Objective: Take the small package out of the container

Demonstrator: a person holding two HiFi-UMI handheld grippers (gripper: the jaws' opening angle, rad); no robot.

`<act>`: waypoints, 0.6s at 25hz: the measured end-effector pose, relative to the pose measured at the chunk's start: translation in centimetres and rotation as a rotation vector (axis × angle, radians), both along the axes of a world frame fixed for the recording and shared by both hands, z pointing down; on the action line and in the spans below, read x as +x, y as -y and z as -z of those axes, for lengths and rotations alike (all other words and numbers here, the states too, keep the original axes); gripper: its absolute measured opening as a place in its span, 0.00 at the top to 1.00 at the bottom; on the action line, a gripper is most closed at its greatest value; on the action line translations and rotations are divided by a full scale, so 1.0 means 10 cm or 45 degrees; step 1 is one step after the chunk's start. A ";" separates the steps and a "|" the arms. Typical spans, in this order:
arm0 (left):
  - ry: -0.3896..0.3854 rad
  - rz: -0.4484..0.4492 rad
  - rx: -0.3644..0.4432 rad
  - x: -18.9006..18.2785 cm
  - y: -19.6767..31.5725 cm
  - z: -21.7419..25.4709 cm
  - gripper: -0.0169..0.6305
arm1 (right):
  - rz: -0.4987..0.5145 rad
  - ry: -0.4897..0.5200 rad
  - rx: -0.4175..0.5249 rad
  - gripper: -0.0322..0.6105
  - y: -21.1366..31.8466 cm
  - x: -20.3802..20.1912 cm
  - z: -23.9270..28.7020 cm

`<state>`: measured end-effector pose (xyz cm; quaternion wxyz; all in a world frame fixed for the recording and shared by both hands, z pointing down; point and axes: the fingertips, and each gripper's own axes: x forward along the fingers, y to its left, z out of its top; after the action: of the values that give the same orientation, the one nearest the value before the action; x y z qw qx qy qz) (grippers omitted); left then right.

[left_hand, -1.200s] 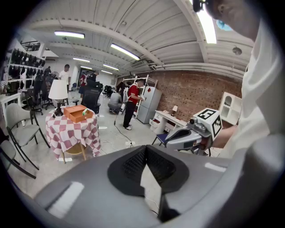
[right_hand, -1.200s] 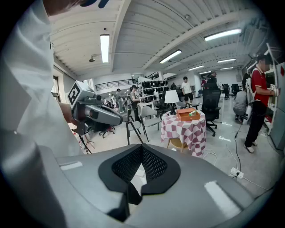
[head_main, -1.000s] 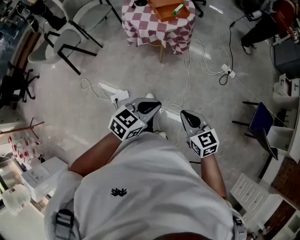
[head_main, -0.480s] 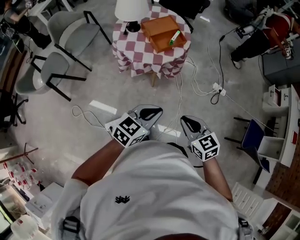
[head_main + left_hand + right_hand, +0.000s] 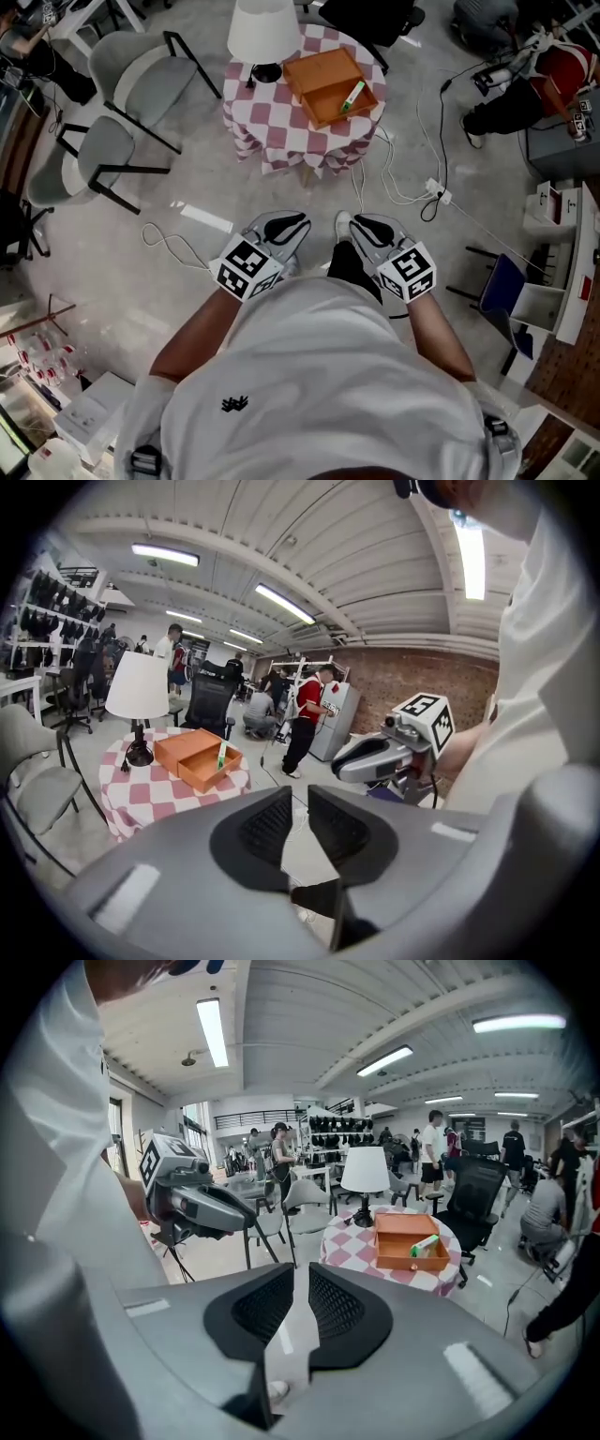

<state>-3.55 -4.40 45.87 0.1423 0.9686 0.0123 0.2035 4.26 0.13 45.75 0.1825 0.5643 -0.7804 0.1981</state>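
An orange open container stands on a round table with a red-and-white checked cloth, well ahead of me. A small green-and-white package lies inside it at its right side; it also shows in the left gripper view and the right gripper view. Both grippers hang close to my body, far from the table. The left gripper has a narrow gap between its jaws and holds nothing. The right gripper is opening its jaws, a thin gap with nothing in it.
A white lamp stands on the table left of the container. Grey chairs are at the left, and cables with a power strip lie on the floor at the right. Several people and a black office chair are beyond the table.
The table with the container has come lower and fuller into the head view. Both grippers stay near my waist, and the right one has turned a little inward.
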 end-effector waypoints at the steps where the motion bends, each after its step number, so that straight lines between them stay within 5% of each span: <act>1: 0.005 0.014 0.006 0.04 0.07 0.00 0.88 | 0.017 -0.006 0.005 0.90 0.09 0.09 -0.01; 15: 0.041 0.363 0.007 1.33 1.07 0.16 0.87 | 0.466 -0.232 -0.061 0.86 1.48 1.98 -0.40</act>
<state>9.78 -15.09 44.25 0.1671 0.9576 -0.1282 0.1968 24.03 -14.64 49.71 0.2988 0.4241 -0.8452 0.1283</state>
